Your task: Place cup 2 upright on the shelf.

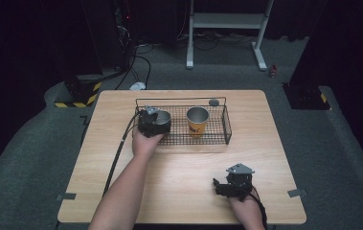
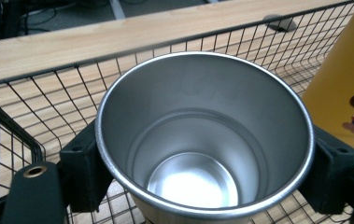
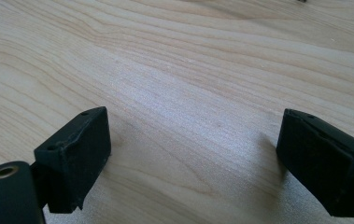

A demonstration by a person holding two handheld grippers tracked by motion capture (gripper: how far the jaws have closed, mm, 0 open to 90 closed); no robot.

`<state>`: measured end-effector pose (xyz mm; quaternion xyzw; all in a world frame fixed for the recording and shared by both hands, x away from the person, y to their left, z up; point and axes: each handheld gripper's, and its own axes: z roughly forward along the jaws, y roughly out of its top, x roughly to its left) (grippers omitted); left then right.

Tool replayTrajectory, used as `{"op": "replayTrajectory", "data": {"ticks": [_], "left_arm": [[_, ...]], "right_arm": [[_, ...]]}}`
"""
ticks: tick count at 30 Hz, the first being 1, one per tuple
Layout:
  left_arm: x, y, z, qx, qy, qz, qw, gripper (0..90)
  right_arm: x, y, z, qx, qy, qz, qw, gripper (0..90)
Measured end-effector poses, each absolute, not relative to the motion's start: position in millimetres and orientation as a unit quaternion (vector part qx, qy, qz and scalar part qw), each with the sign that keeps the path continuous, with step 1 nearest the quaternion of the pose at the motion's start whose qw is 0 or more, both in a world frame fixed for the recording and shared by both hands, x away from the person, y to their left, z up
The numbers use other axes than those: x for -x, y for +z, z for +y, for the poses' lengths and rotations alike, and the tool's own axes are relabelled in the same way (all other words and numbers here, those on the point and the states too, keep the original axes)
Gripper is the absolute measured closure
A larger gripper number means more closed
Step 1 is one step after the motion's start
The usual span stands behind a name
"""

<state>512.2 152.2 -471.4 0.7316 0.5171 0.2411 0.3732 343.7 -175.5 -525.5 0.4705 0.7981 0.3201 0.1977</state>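
High view: left gripper (image 1: 156, 122) clamps an empty plain steel cup (image 1: 162, 119) in the left end of the black wire basket (image 1: 227, 125), centre frame; placement nearly done, release remaining. A yellow-sleeved steel cup (image 1: 198, 120) stands beside it, empty.

Left gripper view: cup interior bare.

Right gripper view: right gripper (image 3: 191, 158) spread wide over the wooden table (image 3: 188, 70), grasping nothing.

Light falls from above onto the desk (image 1: 179, 187), leaving the surrounding room dark. The high view is soft and grainy. A bright glare sits on the steel cup's (image 2: 202, 140) floor, and the near fingers (image 3: 74, 161) cast soft shadows.
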Motion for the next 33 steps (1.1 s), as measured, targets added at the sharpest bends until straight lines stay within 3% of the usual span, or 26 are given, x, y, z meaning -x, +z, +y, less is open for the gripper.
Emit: {"op": "replayTrajectory", "data": {"ticks": [33], "left_arm": [[-519, -473, 142, -0.752, 0.223, 0.518, 0.34, 18.7]], "right_arm": [[-344, -525, -176, -0.47, 0.32, 0.798, 0.198, 9.8]]}}
